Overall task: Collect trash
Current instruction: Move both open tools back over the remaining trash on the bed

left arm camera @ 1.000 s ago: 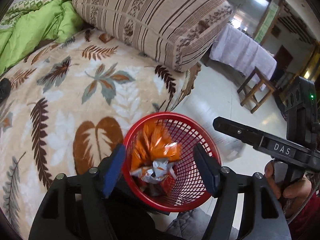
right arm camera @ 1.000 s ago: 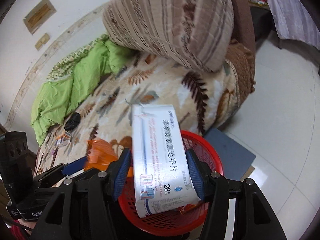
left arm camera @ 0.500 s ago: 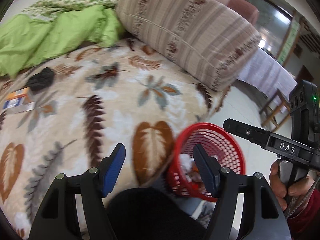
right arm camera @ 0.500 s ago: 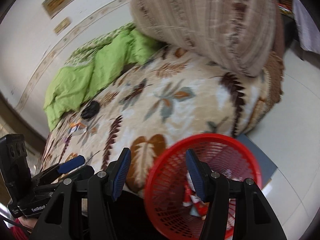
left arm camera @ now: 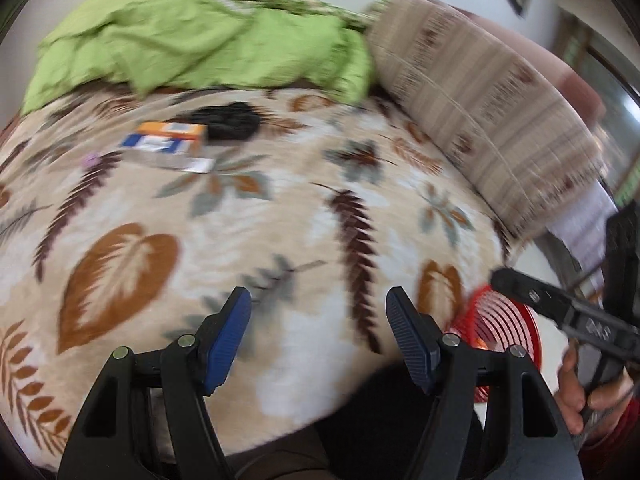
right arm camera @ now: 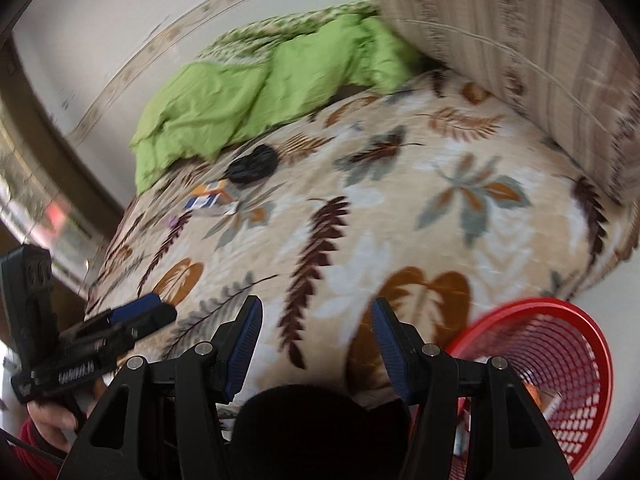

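Observation:
Both views are blurred by motion. My left gripper (left arm camera: 319, 316) is open and empty over the leaf-patterned blanket (left arm camera: 280, 220). My right gripper (right arm camera: 316, 326) is open and empty too, above the bed's near edge. The red mesh basket (right arm camera: 560, 364) stands on the floor at the lower right, with wrappers in its bottom; the left wrist view shows only part of the basket (left arm camera: 500, 320). Far up the bed lie an orange-and-blue box (left arm camera: 168, 138), a flat silver wrapper (left arm camera: 180, 162) and a black crumpled thing (left arm camera: 234, 120). In the right wrist view, the box (right arm camera: 208, 196) and the black thing (right arm camera: 253, 165) lie well ahead.
A green quilt (left arm camera: 192, 40) is bunched at the head of the bed. A big striped pillow (left arm camera: 480, 120) lies along the right side. A small purple scrap (left arm camera: 90, 160) rests left of the box. A hand holds the right gripper's handle (left arm camera: 580, 384).
Both grippers swung left from above the basket to over the bed. The white tissue pack left the right gripper and is gone from view. The basket slid to the lower right.

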The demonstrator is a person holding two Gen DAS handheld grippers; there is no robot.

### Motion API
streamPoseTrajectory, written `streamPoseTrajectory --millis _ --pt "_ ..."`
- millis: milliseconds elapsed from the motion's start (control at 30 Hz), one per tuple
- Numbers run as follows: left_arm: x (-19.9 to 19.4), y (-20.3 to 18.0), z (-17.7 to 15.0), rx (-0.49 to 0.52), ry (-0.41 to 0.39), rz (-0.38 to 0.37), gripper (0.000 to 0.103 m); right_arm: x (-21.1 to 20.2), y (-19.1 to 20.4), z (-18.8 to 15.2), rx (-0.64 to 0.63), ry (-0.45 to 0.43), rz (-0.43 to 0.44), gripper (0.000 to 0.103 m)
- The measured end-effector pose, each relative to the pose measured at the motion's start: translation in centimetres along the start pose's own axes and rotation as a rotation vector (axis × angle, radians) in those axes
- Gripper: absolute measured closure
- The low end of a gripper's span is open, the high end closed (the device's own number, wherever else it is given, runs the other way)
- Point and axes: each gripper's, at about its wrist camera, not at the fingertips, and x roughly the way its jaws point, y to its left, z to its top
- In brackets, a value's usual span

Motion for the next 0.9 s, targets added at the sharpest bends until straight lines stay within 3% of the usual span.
streamPoseTrajectory --millis 400,700,900 --pt "1.0 11.5 4.6 -0.285 -0.043 0.116 0.034 4.2 5.3 2.8 -0.103 0.031 0.070 0.043" --pt "4.0 21.4 9.3 -0.371 -0.075 0.333 0.034 8.0 8.1 4.7 -0.177 0.072 0.107 0.043" --pt "8.1 26.0 12.5 -0.382 -0.069 0.401 0.036 11.3 9.5 5.8 -0.207 0.102 0.138 0.043"
